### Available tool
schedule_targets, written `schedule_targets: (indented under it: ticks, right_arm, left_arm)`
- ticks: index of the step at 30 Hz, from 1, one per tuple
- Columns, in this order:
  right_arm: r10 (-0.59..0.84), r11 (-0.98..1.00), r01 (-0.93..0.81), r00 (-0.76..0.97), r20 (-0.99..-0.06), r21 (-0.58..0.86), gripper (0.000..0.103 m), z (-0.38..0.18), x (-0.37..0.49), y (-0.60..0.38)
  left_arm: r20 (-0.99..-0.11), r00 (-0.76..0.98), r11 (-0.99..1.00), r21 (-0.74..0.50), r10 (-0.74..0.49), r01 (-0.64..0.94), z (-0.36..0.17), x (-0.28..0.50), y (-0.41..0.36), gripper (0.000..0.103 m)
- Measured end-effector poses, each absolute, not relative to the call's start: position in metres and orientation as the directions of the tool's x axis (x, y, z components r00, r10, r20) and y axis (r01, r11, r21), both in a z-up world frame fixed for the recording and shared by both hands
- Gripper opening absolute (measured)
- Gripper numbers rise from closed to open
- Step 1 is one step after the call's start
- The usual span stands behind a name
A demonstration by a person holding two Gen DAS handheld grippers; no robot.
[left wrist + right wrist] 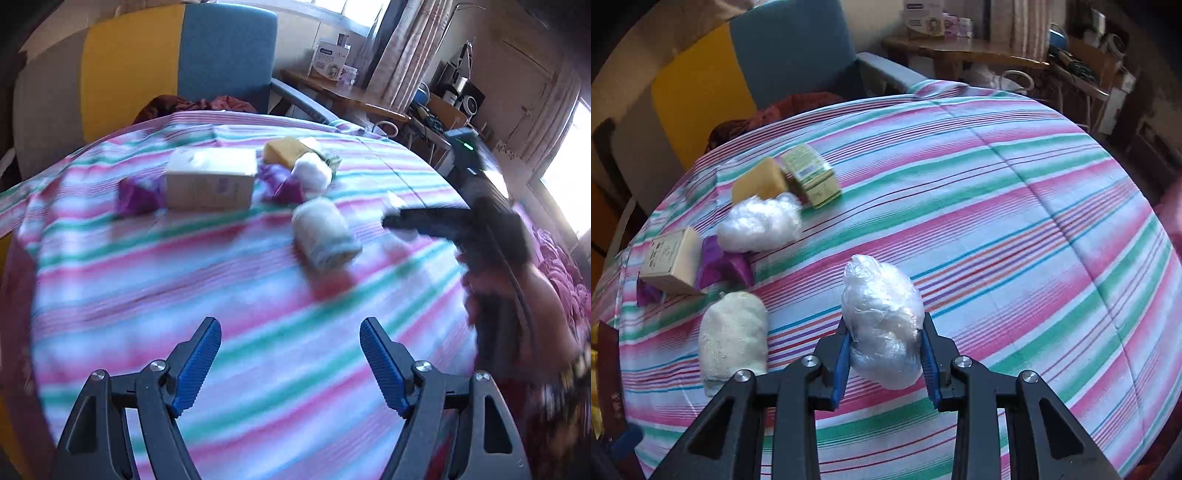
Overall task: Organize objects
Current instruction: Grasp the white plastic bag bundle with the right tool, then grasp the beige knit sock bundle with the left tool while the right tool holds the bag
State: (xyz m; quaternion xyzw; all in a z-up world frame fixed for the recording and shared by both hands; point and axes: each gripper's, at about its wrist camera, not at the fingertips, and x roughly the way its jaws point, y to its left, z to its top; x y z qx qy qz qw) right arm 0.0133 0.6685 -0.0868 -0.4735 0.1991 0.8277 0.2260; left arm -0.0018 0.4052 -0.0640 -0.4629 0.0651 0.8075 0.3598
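My right gripper (pixel 884 328) is shut on a clear plastic-wrapped white bundle (pixel 882 317) and holds it above the striped cloth (pixel 1015 229). On the cloth to its left lie a cream loofah roll (pixel 733 336), a second plastic bundle (pixel 759 223), a yellow sponge (pixel 759 184), a green box (pixel 810 175), a beige box (pixel 674 260) and purple wrappers (pixel 722 266). My left gripper (pixel 290 334) is open and empty above the near cloth. In the left wrist view the loofah roll (pixel 325 232), beige box (pixel 210 182) and right gripper (pixel 402 219) show, blurred.
A blue and yellow chair (pixel 177 59) stands behind the table with dark red cloth on its seat. A wooden side table (pixel 960 48) with boxes and cluttered shelves lie at the back right. A pink quilt (pixel 565 273) is at the right.
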Motion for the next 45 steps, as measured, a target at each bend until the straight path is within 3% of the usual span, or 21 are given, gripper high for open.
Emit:
schedule_targets:
  ticks: [9,19,20,22,23,24,45]
  right_arm:
    - [0.293,-0.782,-0.622,-0.429,-0.854,0.045,0.034,-0.078,0.019,0.682]
    - [0.283,-0.786,-0.615,-0.460,-0.842,0.073,0.034,-0.074,0.019,0.679]
    - [0.286,-0.791,-0.608,-0.465,-0.838,0.068,0.034,-0.073,0.018,0.677]
    - [0.291,-0.799,-0.598,-0.476,-0.830,0.062,0.034,-0.071,0.016,0.674]
    - [0.288,-0.804,-0.592,-0.483,-0.827,0.065,0.034,-0.070,0.016,0.673]
    - [0.283,-0.808,-0.585,-0.492,-0.823,0.073,0.034,-0.069,0.015,0.672]
    - [0.222,-0.881,-0.465,-0.567,-0.793,0.085,0.034,-0.064,0.003,0.645]
  left_arm:
    - [-0.803,-0.376,-0.760,-0.141,0.463,-0.635,-0.082,-0.050,0.483,0.078]
    - [-0.785,-0.413,-0.751,-0.097,0.461,-0.653,-0.106,-0.051,0.509,0.078]
    - [-0.778,-0.411,-0.741,-0.102,0.475,-0.664,-0.108,-0.049,0.508,0.076]
    - [-0.764,-0.383,-0.713,-0.139,0.519,-0.688,-0.112,-0.047,0.504,0.065]
    - [-0.753,-0.364,-0.693,-0.164,0.548,-0.702,-0.113,-0.045,0.502,0.054]
    - [-0.742,-0.361,-0.680,-0.171,0.565,-0.713,-0.111,-0.042,0.500,0.051]
    - [-0.690,-0.447,-0.755,-0.221,0.569,-0.618,-0.096,-0.008,0.368,0.049]
